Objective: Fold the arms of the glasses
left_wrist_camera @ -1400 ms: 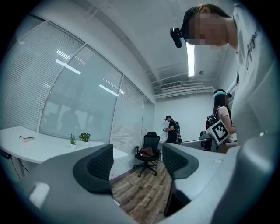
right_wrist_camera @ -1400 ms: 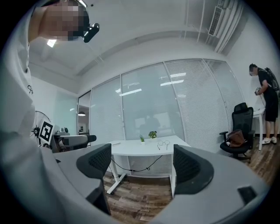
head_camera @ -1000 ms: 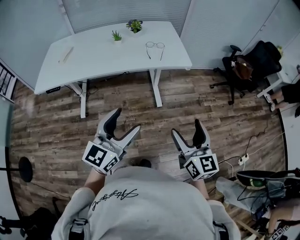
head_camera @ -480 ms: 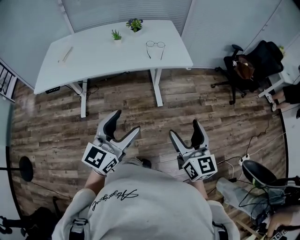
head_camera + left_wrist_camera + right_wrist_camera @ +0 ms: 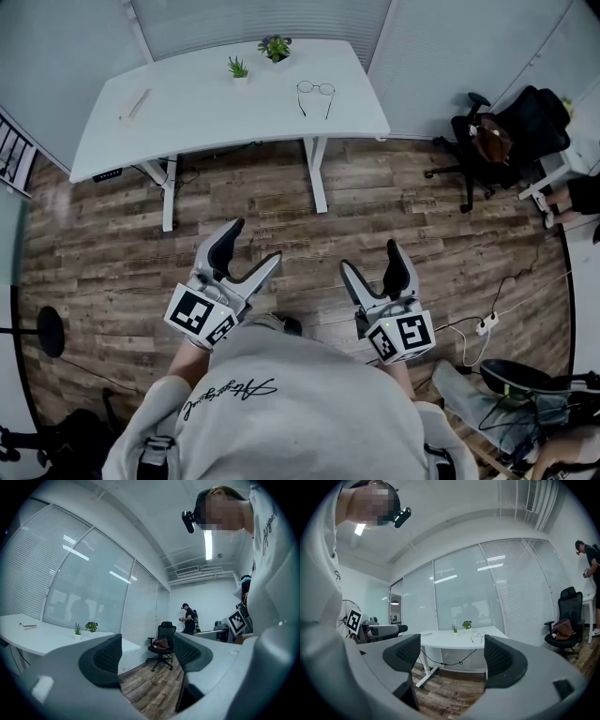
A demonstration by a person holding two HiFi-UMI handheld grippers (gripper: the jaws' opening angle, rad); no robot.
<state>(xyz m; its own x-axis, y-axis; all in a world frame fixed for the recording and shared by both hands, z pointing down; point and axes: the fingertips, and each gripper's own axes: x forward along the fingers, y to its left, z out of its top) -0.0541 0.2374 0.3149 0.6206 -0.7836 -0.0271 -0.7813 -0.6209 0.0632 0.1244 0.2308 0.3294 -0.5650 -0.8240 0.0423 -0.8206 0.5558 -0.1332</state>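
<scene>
1. Glasses point(image 5: 314, 91) lie on the white worktop point(image 5: 187, 117), toward its right end, with both arms spread open. Nothing touches them, so I judge that folding has not begun
2. Also on the worktop: two small potted plants point(image 5: 237, 68) near the glasses, toward the back edge, and a pale stick-like item point(image 5: 134, 105) well apart at the left end. I cannot tell what that item is
3. Right gripper point(image 5: 369, 255): jaws wide apart, with nothing between them. In the right gripper view the glasses sit far off, framed in the gap between the jaws
4. Left gripper point(image 5: 255, 240): jaws wide apart, with nothing between them. The left gripper view looks past them at the wood floor point(image 5: 281, 202) and an office chair point(image 5: 478, 141), not at the glasses
5. Both grippers hang low over the floor, well apart from the worktop. Step in hand, by my reading, is the approach
6. Risks from here:
   - The thin wire frame looks light, so a push on one arm with the front unsteadied would likely slide it across the smooth top, perhaps off the near edge
   - A hard pinch at a lens or hinge could bend the frame
   - The left gripper, reaching in, could knock over the nearer plant
</scene>
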